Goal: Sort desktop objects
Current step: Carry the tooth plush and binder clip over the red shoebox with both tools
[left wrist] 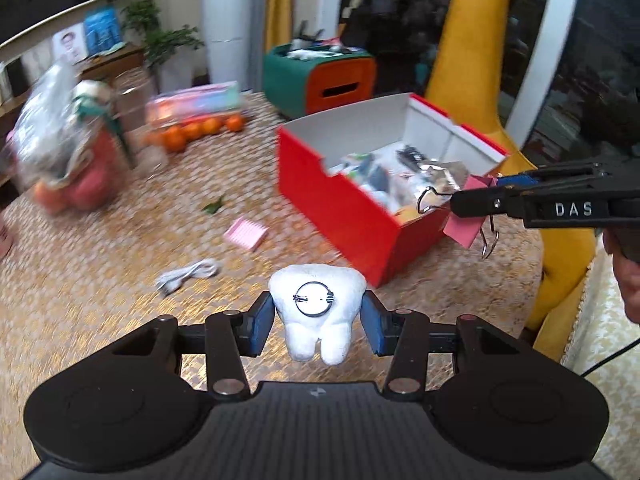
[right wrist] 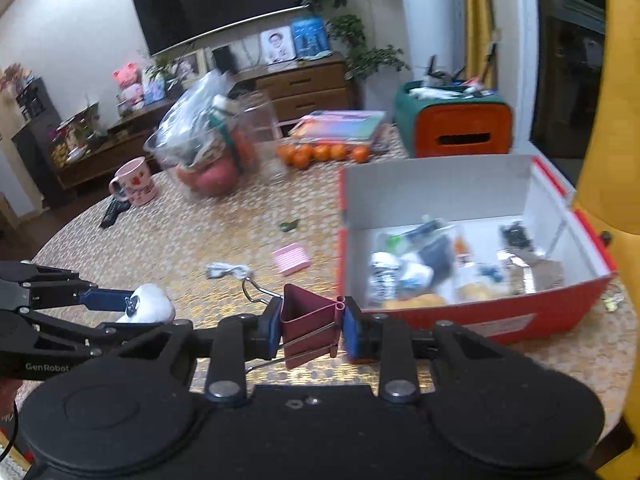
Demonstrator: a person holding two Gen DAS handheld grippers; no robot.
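the red box's contents (right wrist: 440, 264) and the plastic bag (left wrist: 52, 128) are blurred beyond telling.

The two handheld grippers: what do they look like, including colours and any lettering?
Both are black, with linked bar arms, silver pivot bolts, two round discs on the body and blue finger pads. The left gripper reads "GenRobot" in the right wrist view; the right gripper reads "DAS" in the left wrist view. A thin black cable trails near the right one.

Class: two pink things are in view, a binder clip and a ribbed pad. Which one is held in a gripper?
The pink binder clip, clamped in the right gripper. The ribbed pink pad lies loose on the table.
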